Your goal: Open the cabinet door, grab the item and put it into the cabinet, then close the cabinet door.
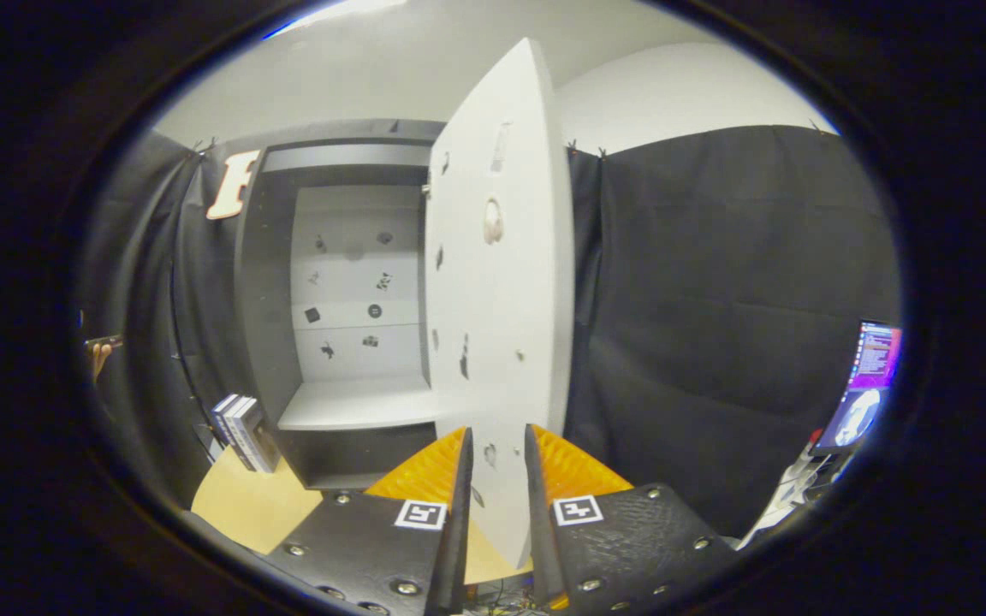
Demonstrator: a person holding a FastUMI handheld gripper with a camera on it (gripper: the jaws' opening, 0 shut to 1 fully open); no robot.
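Tool (497, 449) pinches the open cabinet door (497, 282) edge (books (243, 430) stand beside the cabinet (266, 282)).

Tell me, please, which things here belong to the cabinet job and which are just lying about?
Job: cabinet, its open door, whose lower edge sits between the gripper fingers, and the stack of books left of the cabinet, probably the item.
Lying about: laptop beyond the curtain's right side.

Stickers on cabinet door (501, 282) too small to tell, claw (498, 445) contact unclear
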